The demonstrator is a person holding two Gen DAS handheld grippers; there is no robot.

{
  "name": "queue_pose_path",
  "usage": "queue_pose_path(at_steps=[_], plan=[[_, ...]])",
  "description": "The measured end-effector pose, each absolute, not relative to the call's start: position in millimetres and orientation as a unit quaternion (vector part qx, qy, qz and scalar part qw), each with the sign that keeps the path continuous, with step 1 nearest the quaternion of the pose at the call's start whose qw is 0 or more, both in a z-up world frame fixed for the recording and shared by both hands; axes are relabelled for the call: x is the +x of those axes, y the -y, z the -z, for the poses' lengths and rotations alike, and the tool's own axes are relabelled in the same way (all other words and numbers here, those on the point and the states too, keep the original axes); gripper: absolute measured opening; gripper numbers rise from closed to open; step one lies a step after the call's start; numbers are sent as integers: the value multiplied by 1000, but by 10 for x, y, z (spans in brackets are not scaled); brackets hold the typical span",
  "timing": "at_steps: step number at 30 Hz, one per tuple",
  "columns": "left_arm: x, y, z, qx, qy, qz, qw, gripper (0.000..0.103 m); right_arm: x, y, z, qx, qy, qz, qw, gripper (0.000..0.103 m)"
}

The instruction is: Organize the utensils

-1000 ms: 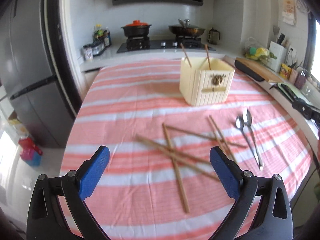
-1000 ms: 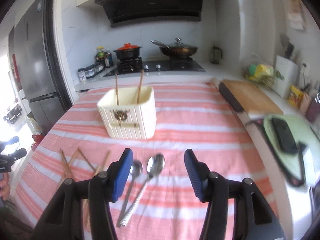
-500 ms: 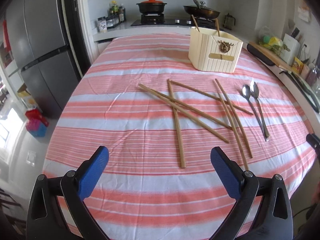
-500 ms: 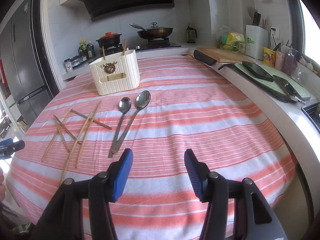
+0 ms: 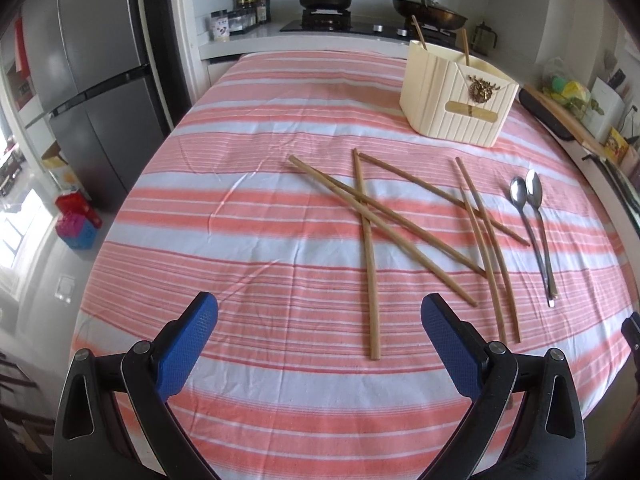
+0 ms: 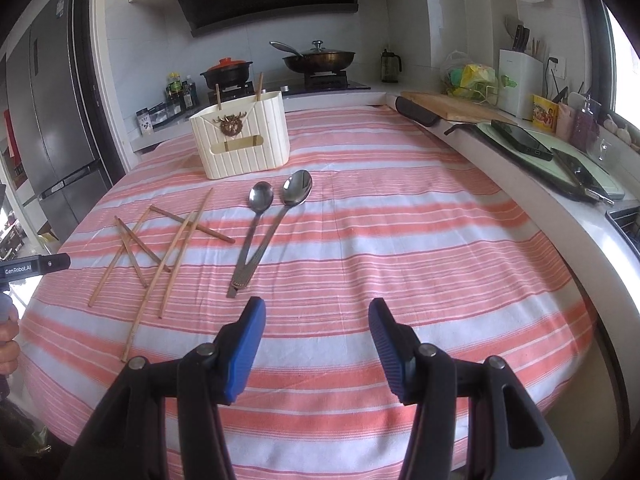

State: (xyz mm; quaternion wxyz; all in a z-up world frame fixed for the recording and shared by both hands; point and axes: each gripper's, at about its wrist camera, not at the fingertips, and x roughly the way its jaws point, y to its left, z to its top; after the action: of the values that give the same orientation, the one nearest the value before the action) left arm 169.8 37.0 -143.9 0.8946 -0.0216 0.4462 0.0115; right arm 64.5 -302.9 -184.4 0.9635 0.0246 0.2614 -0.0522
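We judged the sorting barely begun: two chopsticks already stood in the cream holder (image 5: 456,100) at two o'clock on the striped cloth (image 5: 248,216), while six chopsticks (image 5: 366,248) lay crossed at the centre and two spoons (image 6: 266,226) lay touching at their handle tips, toward three o'clock of them. Our left gripper (image 5: 320,344) hung spread and empty just short of the nearest stick's end; our right gripper (image 6: 316,332) stood half spread, empty, the spoon handles at its eleven o'clock. Next, we reckoned, either tool had to drop onto one thin piece and close squarely, since the sticks overlapped. Compared with a second earlier, both views had pulled back and tilted downward, leaving the holder farther off and the right fingers no longer framing the spoons
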Motion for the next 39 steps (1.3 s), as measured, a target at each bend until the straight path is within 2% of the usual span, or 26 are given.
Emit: queue_pose_path(at_steps=[6,16,24,26,28,30,34,39], plan=[[1952,-274,1576,-19,-456,-14,889,101,681,2961,1847,15,-267,43,963,55],[2165,-85,1944,68,-473,-38,878,101,631,2912,1822,12,-271,35,962,55],[2194,-257,1942,-24,-484,-12,875,101,1092,3040,1780,28,-312,29,949,55],[2240,-251,1917,-23,-480,-14,877,101,1257,3045,1775,38,-322,26,946,54],[2305,-256,1899,-20,-477,-20,879,101,1358,3012,1754,48,-321,20,946,47],[2387,-260,1896,-25,-477,-24,878,101,1409,2943,1745,50,-321,14,946,43],[2566,-221,1921,-33,-479,-24,877,101,1427,2808,1801,49,-329,0,943,43],[2723,-75,2038,10,-490,-40,871,102,1349,2796,1870,46,-338,3,940,43]])
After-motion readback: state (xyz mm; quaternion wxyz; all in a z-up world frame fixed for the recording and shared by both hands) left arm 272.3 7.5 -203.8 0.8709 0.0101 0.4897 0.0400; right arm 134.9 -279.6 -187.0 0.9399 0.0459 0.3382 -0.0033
